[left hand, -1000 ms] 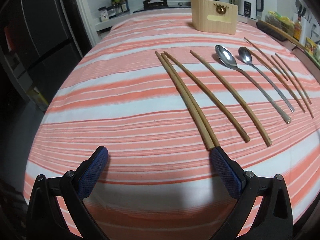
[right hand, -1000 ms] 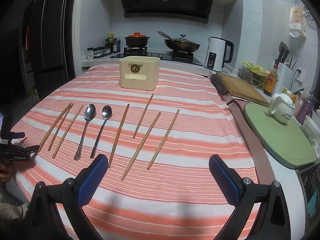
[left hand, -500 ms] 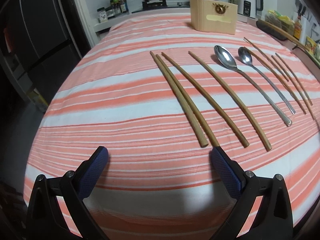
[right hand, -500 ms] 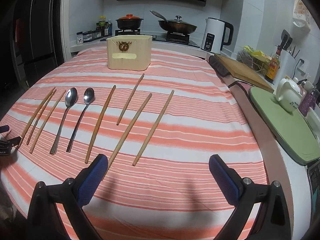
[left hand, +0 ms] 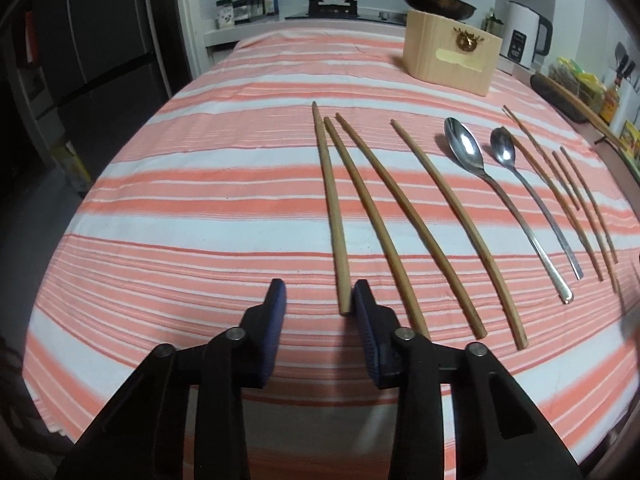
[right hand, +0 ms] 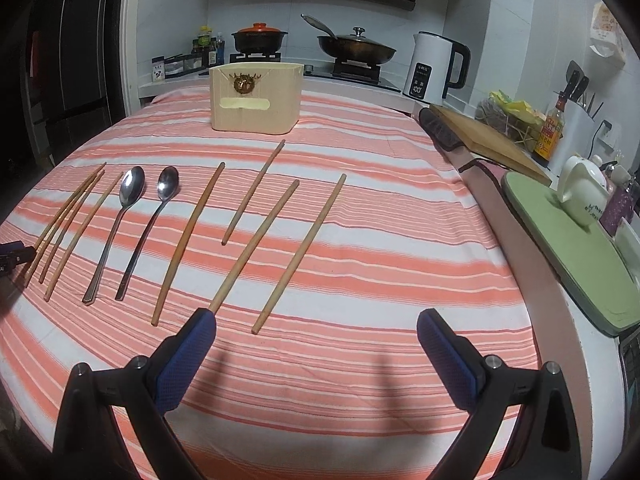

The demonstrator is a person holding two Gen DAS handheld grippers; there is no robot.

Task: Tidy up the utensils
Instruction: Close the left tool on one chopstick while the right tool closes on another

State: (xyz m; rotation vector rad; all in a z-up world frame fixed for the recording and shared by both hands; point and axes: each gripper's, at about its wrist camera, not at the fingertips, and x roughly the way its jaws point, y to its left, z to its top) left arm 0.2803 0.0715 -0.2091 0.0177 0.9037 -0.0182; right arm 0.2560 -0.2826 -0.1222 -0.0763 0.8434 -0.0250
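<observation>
Kitchen backdrop: white kettle (right hand: 434, 66) display reads "100"; holder's (right hand: 256, 98) label blank.

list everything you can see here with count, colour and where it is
chopsticks: seven, tan wood, in a row across the striped cloth
spoons: two, silver, side by side among the chopsticks, bowls pointing away
utensil box: one, pale wood, far end of the cloth
tablecloth: one, orange and white stripes, covering the table
clay pot: one, dark with orange lid, on the stove
wok: one, dark, lidded, on the stove
kettle: one, white, right of the stove
cutting board: one, wood, right counter
green mat: one, right counter, white teapot on it
left hand-held gripper: blue pads, closing beside the leftmost chopstick's near end
right hand-held gripper: blue pads, open
</observation>
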